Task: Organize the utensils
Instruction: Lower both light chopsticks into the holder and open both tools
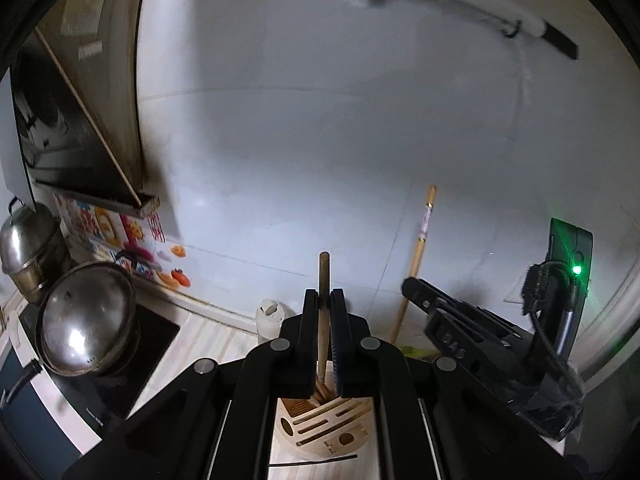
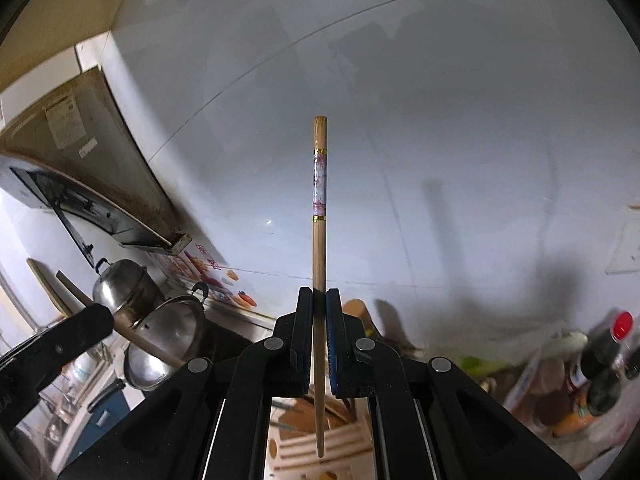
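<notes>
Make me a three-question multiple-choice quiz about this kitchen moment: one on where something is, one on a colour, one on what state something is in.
1. Where is the wooden utensil block?
A. Below the left hand-held gripper
B. On the stove
C. On the wall

2. What colour is the bottle cap?
A. Green
B. Red
C. Black

3. What is the right hand-held gripper doing?
A. Standing open and empty
B. Clamped on a spoon
C. Clamped on a chopstick

Answers: 1 A, the block shows under its fingers; 2 B, the cap is bright red; 3 C, the stick stands pinched upright between its pads.
</notes>
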`<action>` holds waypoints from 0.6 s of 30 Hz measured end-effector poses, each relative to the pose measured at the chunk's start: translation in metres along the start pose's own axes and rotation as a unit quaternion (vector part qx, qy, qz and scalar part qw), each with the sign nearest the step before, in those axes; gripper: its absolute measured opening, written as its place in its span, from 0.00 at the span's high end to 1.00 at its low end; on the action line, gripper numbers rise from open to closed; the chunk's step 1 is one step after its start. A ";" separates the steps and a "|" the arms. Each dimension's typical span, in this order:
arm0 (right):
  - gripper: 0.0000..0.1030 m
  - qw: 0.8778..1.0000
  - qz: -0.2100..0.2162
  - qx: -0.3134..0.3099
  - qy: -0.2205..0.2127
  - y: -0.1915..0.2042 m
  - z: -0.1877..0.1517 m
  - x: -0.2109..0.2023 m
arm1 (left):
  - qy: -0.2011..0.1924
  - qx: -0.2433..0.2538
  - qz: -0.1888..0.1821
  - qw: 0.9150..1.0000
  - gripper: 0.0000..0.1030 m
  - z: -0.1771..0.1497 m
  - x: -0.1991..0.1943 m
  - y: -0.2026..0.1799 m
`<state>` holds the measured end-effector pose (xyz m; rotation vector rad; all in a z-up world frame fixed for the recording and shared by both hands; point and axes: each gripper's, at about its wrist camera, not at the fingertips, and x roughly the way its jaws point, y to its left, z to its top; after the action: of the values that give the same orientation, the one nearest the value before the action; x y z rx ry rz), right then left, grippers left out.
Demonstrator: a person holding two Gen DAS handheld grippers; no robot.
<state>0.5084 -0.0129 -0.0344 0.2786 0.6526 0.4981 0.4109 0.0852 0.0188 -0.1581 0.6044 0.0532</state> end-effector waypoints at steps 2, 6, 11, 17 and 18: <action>0.94 1.000 -0.003 -0.010 -0.005 0.005 -0.001 0.011 | 0.012 -0.010 -0.004 1.000 0.97 0.000 0.011 0.006; 0.94 0.999 -0.007 -0.032 -0.019 0.013 -0.006 0.034 | 0.041 -0.028 -0.014 0.999 0.97 -0.004 0.037 0.018; 0.94 0.997 -0.017 -0.063 -0.038 0.015 -0.022 0.055 | 0.061 -0.039 -0.024 0.997 0.97 -0.007 0.055 0.023; 0.94 0.996 -0.024 -0.081 -0.036 0.014 -0.038 0.075 | 0.086 -0.045 -0.035 0.995 0.97 -0.010 0.070 0.023; 0.94 0.996 -0.023 -0.082 -0.036 0.013 -0.039 0.075 | 0.090 -0.046 -0.036 0.994 0.97 -0.010 0.070 0.023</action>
<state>0.5306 0.0409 -0.0974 0.1267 0.5435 0.4924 0.4602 0.1069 -0.0326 -0.2762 0.7759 -0.0036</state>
